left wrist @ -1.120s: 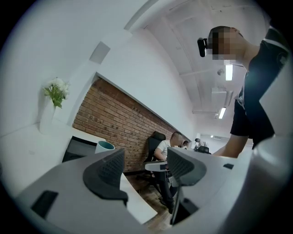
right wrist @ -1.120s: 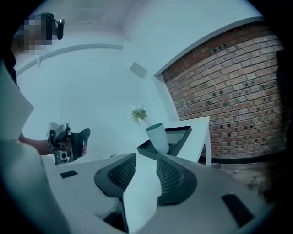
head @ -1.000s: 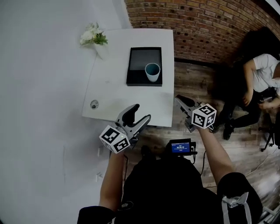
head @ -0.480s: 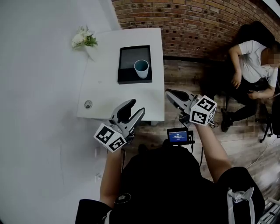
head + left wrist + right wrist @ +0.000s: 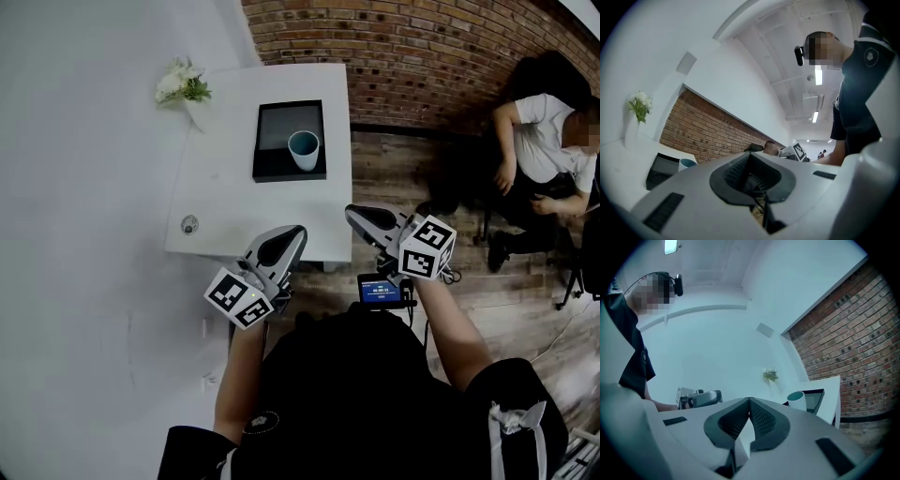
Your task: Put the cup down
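Observation:
A light blue cup [image 5: 303, 149] stands upright in the near right corner of a black tray [image 5: 290, 141] on the white table [image 5: 234, 197]. The same cup shows small in the left gripper view [image 5: 686, 163] and in the right gripper view [image 5: 796, 400]. My left gripper [image 5: 289, 236] hangs shut and empty over the table's near edge. My right gripper [image 5: 354, 216] is shut and empty too, off the table's near right corner above the wooden floor. Both are well away from the cup.
A white vase of flowers [image 5: 187, 91] stands at the table's far left. A small round fitting [image 5: 189, 224] sits near its front left. A brick wall [image 5: 422, 56] runs behind. A seated person [image 5: 539, 159] is at the far right. A small screen [image 5: 380, 290] hangs at my chest.
The left gripper's jaws have gone from wide apart to shut. Both grippers have drawn back a little toward my body. The cup has stayed in the tray.

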Tool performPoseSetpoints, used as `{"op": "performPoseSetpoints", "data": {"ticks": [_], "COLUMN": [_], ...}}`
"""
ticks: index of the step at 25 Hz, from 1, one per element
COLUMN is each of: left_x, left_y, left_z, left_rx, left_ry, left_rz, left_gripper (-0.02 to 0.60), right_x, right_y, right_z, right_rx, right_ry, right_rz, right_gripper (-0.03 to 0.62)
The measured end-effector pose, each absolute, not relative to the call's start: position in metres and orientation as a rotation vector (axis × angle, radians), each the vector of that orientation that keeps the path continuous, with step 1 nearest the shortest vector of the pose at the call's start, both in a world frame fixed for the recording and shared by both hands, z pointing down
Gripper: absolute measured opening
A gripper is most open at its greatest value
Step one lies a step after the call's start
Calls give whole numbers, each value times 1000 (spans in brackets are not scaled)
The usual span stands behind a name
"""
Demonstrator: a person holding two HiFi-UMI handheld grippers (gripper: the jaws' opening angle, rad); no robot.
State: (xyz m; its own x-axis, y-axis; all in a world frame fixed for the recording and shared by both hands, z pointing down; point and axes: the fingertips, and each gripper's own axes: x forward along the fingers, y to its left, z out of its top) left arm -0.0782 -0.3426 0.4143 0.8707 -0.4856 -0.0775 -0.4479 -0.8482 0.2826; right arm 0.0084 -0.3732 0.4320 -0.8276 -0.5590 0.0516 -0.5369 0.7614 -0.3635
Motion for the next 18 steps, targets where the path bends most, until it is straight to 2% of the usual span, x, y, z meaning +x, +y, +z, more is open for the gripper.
{"op": "performPoseSetpoints", "data": {"ticks": [18], "left_x": [-71], "left_y": [-338], "left_z": [420], "left_rx": [2773], "left_ry": [-706], "left_rz": [-166], "left_gripper": [8], "right_x": [-6], "right_y": [-371], "right_z": [439], "right_rx": [-885], "right_ry": [2974], "right_rz": [-500], "right_gripper": [12]}}
